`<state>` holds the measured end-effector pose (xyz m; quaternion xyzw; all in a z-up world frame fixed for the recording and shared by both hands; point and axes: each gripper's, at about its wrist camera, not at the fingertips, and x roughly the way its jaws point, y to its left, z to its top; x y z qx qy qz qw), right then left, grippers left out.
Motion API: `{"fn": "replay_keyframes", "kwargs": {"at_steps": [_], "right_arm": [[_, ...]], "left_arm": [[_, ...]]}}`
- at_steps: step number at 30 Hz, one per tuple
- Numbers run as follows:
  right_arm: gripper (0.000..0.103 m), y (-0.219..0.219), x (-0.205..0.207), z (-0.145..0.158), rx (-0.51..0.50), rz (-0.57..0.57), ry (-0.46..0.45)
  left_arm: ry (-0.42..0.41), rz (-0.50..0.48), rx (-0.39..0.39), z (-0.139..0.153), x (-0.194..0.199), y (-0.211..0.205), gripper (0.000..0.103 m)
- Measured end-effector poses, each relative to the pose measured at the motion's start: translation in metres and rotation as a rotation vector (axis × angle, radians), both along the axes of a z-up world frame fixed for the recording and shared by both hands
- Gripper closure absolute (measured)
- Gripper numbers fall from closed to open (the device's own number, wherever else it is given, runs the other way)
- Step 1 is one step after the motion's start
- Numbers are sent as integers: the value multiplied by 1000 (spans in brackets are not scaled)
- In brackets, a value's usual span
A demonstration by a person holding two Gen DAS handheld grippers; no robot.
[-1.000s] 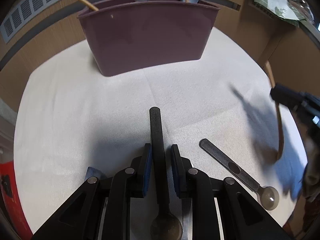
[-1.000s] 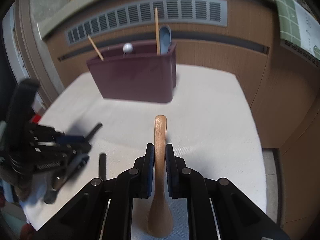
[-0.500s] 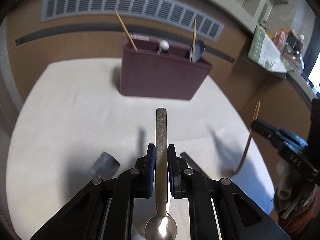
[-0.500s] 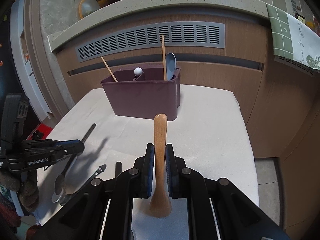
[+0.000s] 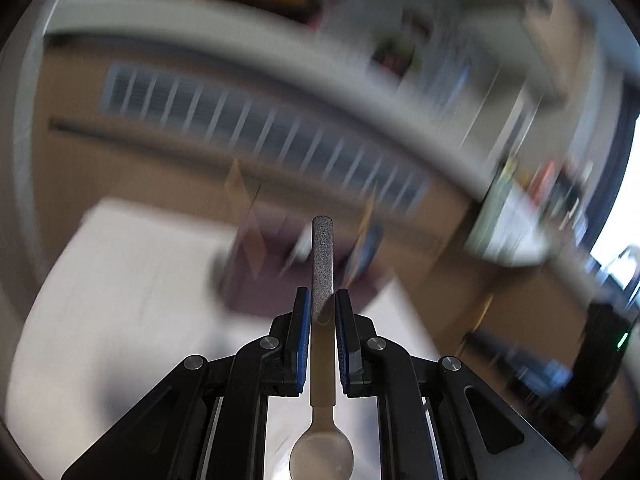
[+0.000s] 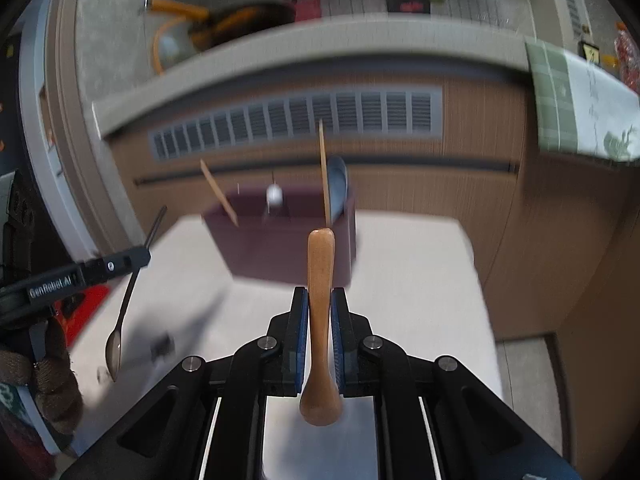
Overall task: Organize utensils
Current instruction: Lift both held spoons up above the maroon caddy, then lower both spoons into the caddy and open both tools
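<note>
My left gripper [image 5: 322,304] is shut on a metal spoon [image 5: 322,264] with a grey textured handle, held in the air, bowl toward the camera. From the right wrist view the same spoon [image 6: 128,300] hangs from the left gripper [image 6: 136,256] at the left. My right gripper [image 6: 320,300] is shut on a wooden spoon [image 6: 320,280], handle pointing ahead. The maroon utensil holder [image 6: 288,236] stands ahead on the white cloth [image 6: 416,280], holding chopsticks, a white-tipped utensil and a blue spoon [image 6: 338,184]. The left wrist view is blurred; the holder [image 5: 280,276] shows dimly.
A wooden counter front with a vent grille [image 6: 296,120] rises behind the table. The table's right edge [image 6: 480,280] drops to the floor. A dark utensil [image 6: 162,346] lies on the cloth at the left, blurred.
Both grippers have risen higher above the table with their spoons. The left gripper is moving fast, its view now blurred and tilted up toward the counter.
</note>
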<state>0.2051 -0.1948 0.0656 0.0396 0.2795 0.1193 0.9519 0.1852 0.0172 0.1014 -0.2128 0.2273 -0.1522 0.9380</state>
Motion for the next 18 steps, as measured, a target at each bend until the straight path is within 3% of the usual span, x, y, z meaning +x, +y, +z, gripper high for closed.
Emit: {"fn": "replay_keyframes", "kwargs": {"at_steps": [1, 4, 7, 9, 11, 18], "right_arm": [[93, -2, 3, 17, 17, -5, -45], [93, -2, 10, 71, 25, -17, -198], [93, -1, 19, 113, 21, -17, -319], [93, 3, 30, 128, 6, -7, -360], [93, 9, 46, 131, -15, -1, -378], [93, 20, 125, 89, 5, 19, -259]], "left_arm": [[-61, 8, -8, 13, 1, -1, 91], [-352, 94, 29, 57, 2, -8, 91], [-496, 99, 33, 71, 13, -13, 91], [-515, 111, 62, 70, 28, -17, 91], [-481, 145, 85, 59, 56, -18, 91], [-307, 210, 45, 5, 126, -3, 91]]}}
